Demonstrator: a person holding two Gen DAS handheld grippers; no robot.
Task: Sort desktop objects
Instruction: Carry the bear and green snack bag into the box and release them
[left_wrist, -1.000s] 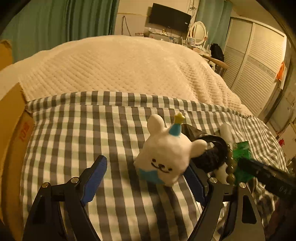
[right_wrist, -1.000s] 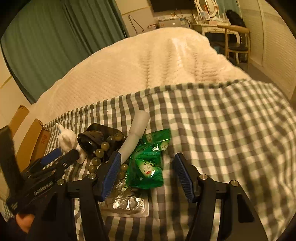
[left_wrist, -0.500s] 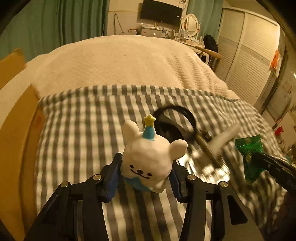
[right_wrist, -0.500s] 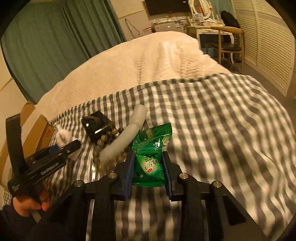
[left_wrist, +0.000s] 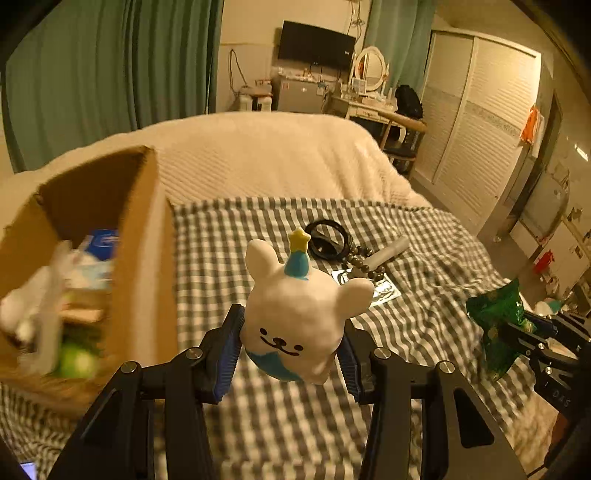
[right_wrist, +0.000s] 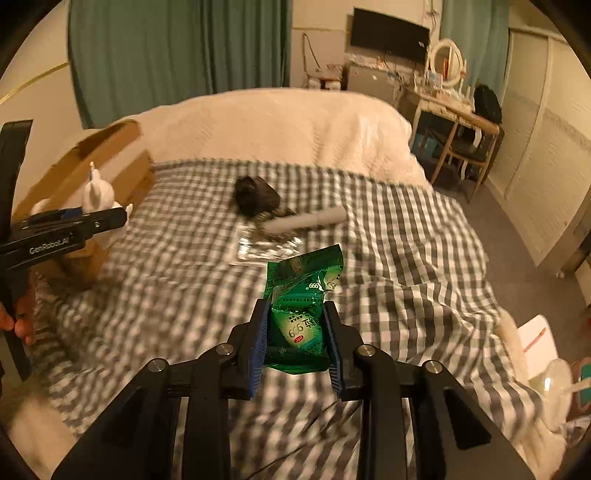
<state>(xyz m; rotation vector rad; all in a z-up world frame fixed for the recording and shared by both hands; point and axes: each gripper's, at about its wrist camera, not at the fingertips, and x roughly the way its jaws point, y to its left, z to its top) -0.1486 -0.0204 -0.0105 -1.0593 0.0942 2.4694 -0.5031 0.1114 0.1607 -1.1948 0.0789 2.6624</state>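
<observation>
My left gripper (left_wrist: 291, 354) is shut on a white bear toy (left_wrist: 299, 314) with a blue party hat, held above the checked cloth, right of an open cardboard box (left_wrist: 144, 258). My right gripper (right_wrist: 295, 343) is shut on a green sachet pack (right_wrist: 303, 295), lifted over the cloth. The sachet (left_wrist: 498, 325) shows at the right of the left wrist view; the toy (right_wrist: 98, 194) and the left gripper show at the left of the right wrist view. On the cloth lie a black coiled object (left_wrist: 327, 240), a bead string (left_wrist: 360, 260), a white tube (left_wrist: 389, 253) and a foil blister pack (right_wrist: 266, 251).
The cardboard box holds several blurred items, one blue-and-white (left_wrist: 99, 240) and one green (left_wrist: 75, 363). The checked cloth (right_wrist: 406, 258) covers the near end of a bed with a cream quilt (right_wrist: 277, 122). A desk and chair (right_wrist: 458, 140) stand at the right, with a wardrobe behind.
Both grippers lifted their objects higher off the cloth. The left gripper swung toward the cardboard box, whose open inside has come into view. The right gripper pulled back with the sachet.
</observation>
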